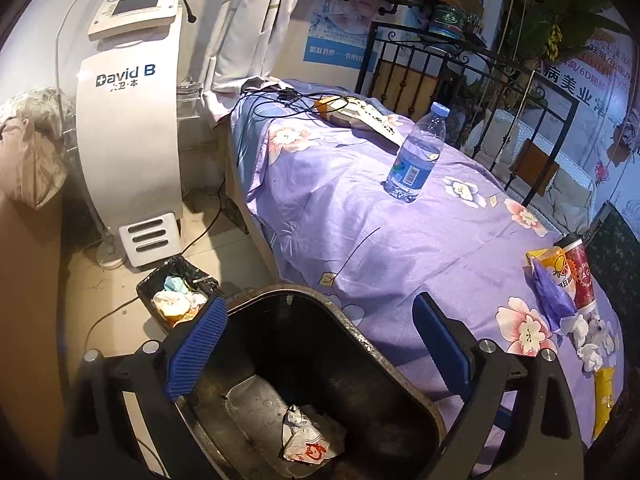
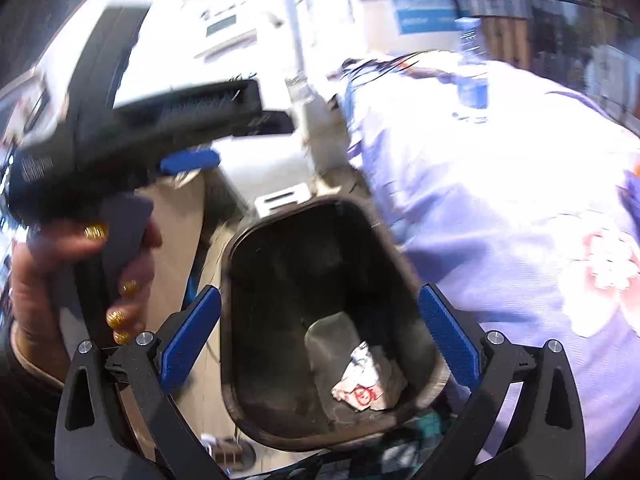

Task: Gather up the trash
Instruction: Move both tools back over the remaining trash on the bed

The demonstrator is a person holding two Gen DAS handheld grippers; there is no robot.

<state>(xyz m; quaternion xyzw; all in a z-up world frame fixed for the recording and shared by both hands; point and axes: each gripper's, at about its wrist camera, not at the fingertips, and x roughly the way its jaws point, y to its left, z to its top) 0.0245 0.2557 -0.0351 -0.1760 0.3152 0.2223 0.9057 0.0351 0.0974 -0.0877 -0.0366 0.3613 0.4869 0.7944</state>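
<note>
- My right gripper [image 2: 320, 344] is spread, empty, above the black bin [image 2: 256, 240]; a crumpled wrapper [image 2: 360, 388] lies inside.
- My left gripper [image 1: 320, 344] is spread too.
- Next, I'd swing toward 3 o'clock for the tissues [image 1: 592, 340] on the bed [image 1: 360, 208], pinching low.

- The dark bin [image 1: 320, 360] gapes open at the near edge of the bed; only one crumpled wrapper [image 1: 304, 436] lies on its floor, so its mouth is free.
- Bare purple sheet [image 1: 360, 208] stretches between the bin and the upright water bottle [image 1: 418, 152].
- At near right, a cup [image 1: 582, 280], packets and tissue wads [image 1: 592, 340] crowd together.
- Left of the bed, a small full basket [image 1: 178, 296] and the white machine [image 1: 128, 128] narrow the floor.
</note>
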